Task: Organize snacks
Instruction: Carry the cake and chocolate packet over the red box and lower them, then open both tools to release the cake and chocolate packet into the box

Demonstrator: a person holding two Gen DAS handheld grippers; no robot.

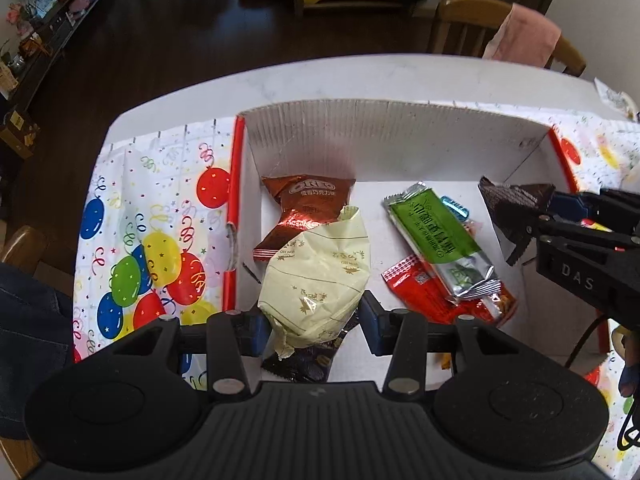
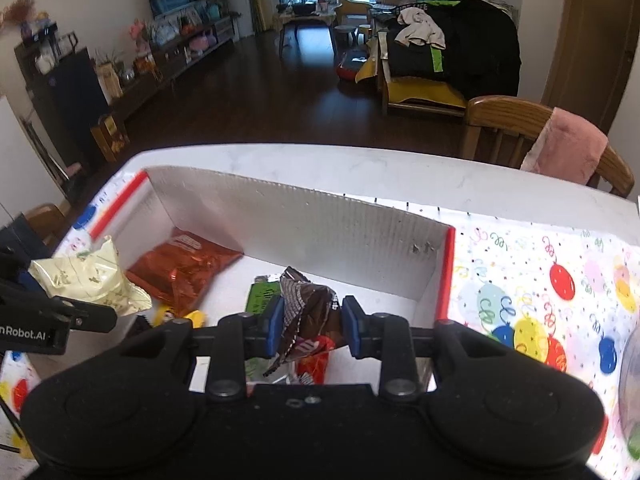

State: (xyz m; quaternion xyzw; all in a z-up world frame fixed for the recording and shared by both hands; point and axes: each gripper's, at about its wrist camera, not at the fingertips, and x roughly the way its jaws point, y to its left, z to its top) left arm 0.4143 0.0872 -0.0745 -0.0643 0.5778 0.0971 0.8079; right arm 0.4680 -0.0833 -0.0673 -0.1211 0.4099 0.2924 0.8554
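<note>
Left gripper (image 1: pixel 314 326) clamps pale-yellow crinkled snack packet (image 1: pixel 316 276); right gripper (image 2: pixel 310 326) pinches dark-brown foil wrapper (image 2: pixel 310 312). Both hang above open white corrugated cardboard box (image 1: pixel 392 128); bare floor near right wall.

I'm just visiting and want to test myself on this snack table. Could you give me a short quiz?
1. True or false: the white cardboard box is empty.
2. What does the left hand-held gripper hold?
A. pale yellow snack packet
B. green foil bar
3. What colour is the wrapper in the right hand-held gripper?

Key: 1 false; 2 A; 3 dark brown.
</note>
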